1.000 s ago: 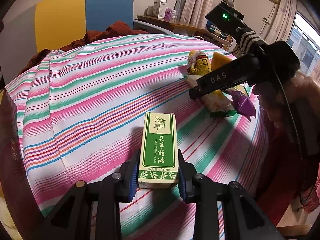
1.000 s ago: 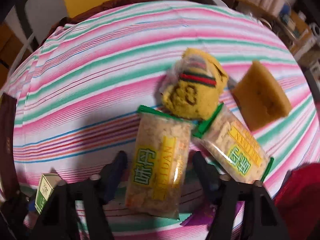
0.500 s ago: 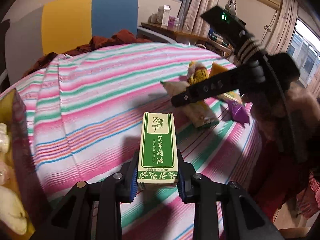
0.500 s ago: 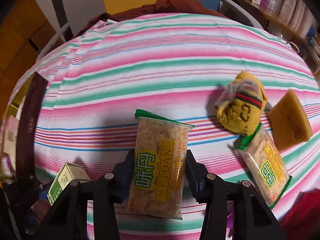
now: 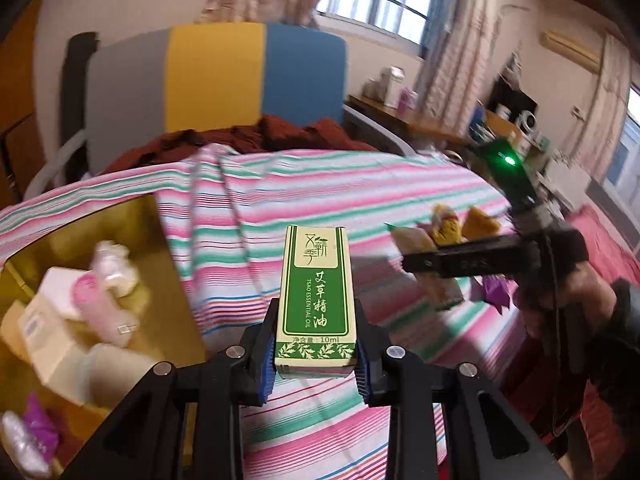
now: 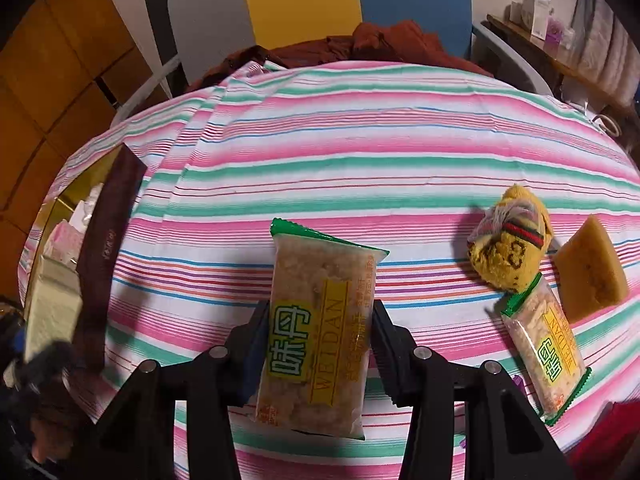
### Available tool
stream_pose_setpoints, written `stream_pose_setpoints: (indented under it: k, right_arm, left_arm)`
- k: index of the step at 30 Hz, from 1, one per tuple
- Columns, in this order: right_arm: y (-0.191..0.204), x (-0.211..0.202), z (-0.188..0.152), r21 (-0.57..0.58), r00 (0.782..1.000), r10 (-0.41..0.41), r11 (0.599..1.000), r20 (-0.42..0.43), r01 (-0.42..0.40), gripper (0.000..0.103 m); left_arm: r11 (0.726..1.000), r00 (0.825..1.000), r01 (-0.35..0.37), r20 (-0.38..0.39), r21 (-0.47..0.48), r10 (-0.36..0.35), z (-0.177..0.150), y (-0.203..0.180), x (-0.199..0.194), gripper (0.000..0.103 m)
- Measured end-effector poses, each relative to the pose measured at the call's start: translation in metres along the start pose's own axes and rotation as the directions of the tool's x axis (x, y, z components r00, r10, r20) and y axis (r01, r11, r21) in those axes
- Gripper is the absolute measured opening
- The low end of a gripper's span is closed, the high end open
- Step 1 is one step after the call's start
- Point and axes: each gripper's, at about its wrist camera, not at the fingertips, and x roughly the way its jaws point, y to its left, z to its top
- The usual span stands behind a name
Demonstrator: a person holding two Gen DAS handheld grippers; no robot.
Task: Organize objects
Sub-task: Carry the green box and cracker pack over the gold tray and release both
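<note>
My left gripper is shut on a green-and-cream essential oil box, held above the striped cloth next to a gold-lined box. In the right wrist view my right gripper is shut on a clear snack packet with a green edge, lifted off the cloth. The same packet and the right gripper's black body show at the right of the left wrist view. A second snack packet, a yellow plush toy and a yellow sponge wedge lie on the cloth at the right.
The gold-lined box, dark outside, holds white, pink and purple items. A purple wrapper lies near the cloth's right edge. Dark red fabric and a grey, yellow and blue panel stand behind. A person's hand holds the right gripper.
Both grippers rose and swung left toward the gold-lined box, which has come into the left wrist view. The right gripper closed on the snack packet and lifted it off the cloth.
</note>
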Motion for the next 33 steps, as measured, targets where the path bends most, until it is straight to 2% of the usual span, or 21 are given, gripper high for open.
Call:
stream_pose_setpoints:
  k: [5, 10, 13, 16, 20, 25, 28, 29, 31, 33]
  right_arm:
    - [0.025, -0.011, 0.007, -0.02, 0.998, 0.05, 0.999, 0.036, -0.049, 0.048]
    - [0.077, -0.022, 0.015, -0.088, 0.987, 0.145, 0.986, 0.069, -0.139, 0.048]
    - [0.109, -0.027, 0.018, -0.138, 0.977, 0.201, 0.972, 0.075, -0.19, 0.048]
    - [0.145, -0.029, 0.021, -0.189, 0.963, 0.26, 0.951, 0.068, -0.244, 0.048]
    - [0.186, -0.026, 0.027, -0.233, 0.946, 0.322, 0.924, 0.047, -0.303, 0.048]
    - [0.223, -0.011, 0.033, -0.246, 0.94, 0.341, 0.912, 0.014, -0.327, 0.048]
    - [0.239, 0.003, 0.036, -0.242, 0.939, 0.344, 0.91, -0.01, -0.336, 0.05]
    - [0.242, 0.007, 0.037, -0.239, 0.94, 0.34, 0.912, -0.012, -0.333, 0.052]
    - [0.248, 0.016, 0.038, -0.225, 0.937, 0.349, 0.911, -0.03, -0.346, 0.068]
    - [0.25, 0.019, 0.037, -0.221, 0.939, 0.343, 0.914, -0.029, -0.341, 0.068]
  left_arm:
    - [0.994, 0.995, -0.077, 0.054, -0.071, 0.081, -0.001, 0.033, -0.029, 0.031]
    - [0.975, 0.98, -0.159, 0.093, -0.154, 0.175, -0.006, 0.071, -0.057, 0.031]
    - [0.948, 0.965, -0.216, 0.098, -0.233, 0.244, -0.012, 0.1, -0.071, 0.031]
    - [0.908, 0.945, -0.276, 0.082, -0.317, 0.316, -0.018, 0.134, -0.081, 0.031]
    - [0.856, 0.924, -0.33, 0.047, -0.397, 0.378, -0.026, 0.164, -0.084, 0.031]
    - [0.82, 0.907, -0.378, 0.005, -0.43, 0.421, -0.036, 0.183, -0.081, 0.032]
    - [0.819, 0.914, -0.375, -0.026, -0.434, 0.405, -0.04, 0.191, -0.073, 0.04]
    - [0.811, 0.91, -0.385, -0.038, -0.44, 0.412, -0.041, 0.193, -0.071, 0.041]
    - [0.804, 0.909, -0.388, -0.045, -0.45, 0.413, -0.045, 0.196, -0.07, 0.043]
    - [0.797, 0.907, -0.391, -0.046, -0.46, 0.419, -0.048, 0.197, -0.074, 0.043]
